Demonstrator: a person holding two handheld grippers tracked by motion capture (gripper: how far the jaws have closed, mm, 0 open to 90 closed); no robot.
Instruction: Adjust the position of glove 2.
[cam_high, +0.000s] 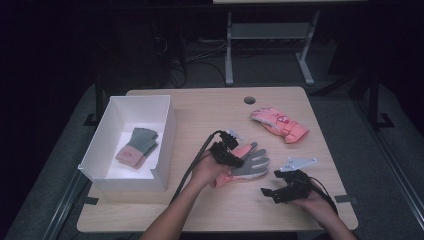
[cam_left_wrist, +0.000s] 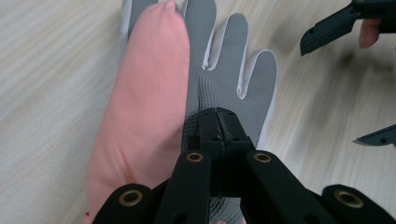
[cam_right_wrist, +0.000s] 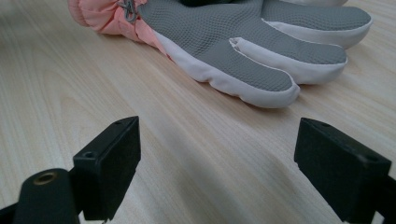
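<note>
A pink glove with a grey grip palm (cam_high: 254, 164) lies palm up in the middle of the table, fingers pointing right and away. My left gripper (cam_high: 238, 161) rests on that palm. In the left gripper view its jaws are shut together on the grey palm fabric (cam_left_wrist: 224, 70), beside the pink thumb (cam_left_wrist: 144, 102). My right gripper (cam_high: 270, 183) hovers low over the bare wood in front of and to the right of the glove. Its jaws stand wide open and hold nothing (cam_right_wrist: 217, 158), and the glove's fingers (cam_right_wrist: 261, 70) lie just beyond them.
A white box (cam_high: 125, 177) stands at the table's left and holds a grey and pink knit glove (cam_high: 137, 146). A second pink glove (cam_high: 279, 124) lies at the back right, near a cable hole (cam_high: 249, 100). Bare wood stretches along the front edge.
</note>
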